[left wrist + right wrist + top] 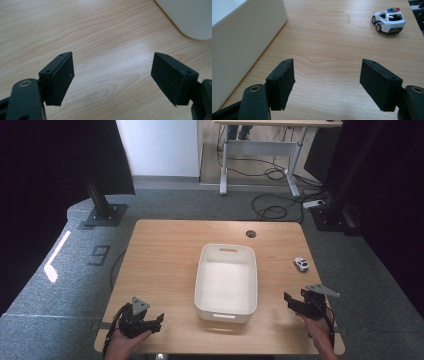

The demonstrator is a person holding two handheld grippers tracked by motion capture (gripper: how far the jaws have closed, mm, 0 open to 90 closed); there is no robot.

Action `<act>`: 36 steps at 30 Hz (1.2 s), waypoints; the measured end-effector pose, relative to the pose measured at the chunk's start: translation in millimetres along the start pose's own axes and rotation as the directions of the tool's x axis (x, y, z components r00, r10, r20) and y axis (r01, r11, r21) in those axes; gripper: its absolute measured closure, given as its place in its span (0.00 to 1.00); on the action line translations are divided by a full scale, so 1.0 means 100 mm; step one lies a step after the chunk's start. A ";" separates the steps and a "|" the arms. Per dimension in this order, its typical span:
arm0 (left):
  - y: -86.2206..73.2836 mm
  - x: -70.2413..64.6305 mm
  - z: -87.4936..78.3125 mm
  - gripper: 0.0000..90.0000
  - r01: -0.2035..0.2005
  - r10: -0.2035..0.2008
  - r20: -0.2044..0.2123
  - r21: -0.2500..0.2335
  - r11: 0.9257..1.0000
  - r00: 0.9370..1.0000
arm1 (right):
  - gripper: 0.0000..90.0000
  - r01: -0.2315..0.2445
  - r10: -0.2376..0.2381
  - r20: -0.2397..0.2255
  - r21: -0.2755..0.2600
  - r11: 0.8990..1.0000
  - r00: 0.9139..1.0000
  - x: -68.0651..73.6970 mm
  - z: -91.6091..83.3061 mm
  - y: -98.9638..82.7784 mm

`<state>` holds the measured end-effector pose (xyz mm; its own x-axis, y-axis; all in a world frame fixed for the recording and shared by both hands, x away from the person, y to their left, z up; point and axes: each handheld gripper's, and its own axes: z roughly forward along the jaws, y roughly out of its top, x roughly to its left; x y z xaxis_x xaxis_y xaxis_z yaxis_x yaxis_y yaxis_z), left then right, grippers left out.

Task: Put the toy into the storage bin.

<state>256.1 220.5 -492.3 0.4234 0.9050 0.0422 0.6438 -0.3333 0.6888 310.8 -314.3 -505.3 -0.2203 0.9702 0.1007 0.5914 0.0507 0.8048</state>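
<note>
A small white toy police car point(300, 264) stands on the wooden table point(165, 250) at the right, seen also in the right gripper view as the car point(389, 20) beyond the jaws. An empty white bin point(226, 282) sits in the middle of the table. My right gripper point(289, 301) is open near the front right edge, just right of the bin, with only bare wood between its jaws point(327, 82). My left gripper point(159, 322) is open at the front left corner, its jaws wide over bare wood point(112, 80).
The bin's rounded corner point(190, 17) lies up and right of the left jaws; its side wall point(239, 45) stands close on the left of the right jaws. A round cable hole point(251, 233) is near the table's far edge. Cables and a desk lie on the floor behind.
</note>
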 end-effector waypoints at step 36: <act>-0.02 0.00 0.04 0.22 0.002 -0.002 0.000 0.020 1.000 1.000 | 0.30 -0.025 0.024 0.052 0.019 0.999 0.998 -0.24 0.14 0.17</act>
<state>257.2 219.7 -496.0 0.4223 0.9055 0.0413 0.6570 -0.3371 0.6743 336.8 -333.9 -502.4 -0.1650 0.9822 0.0896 0.6113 0.0305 0.7908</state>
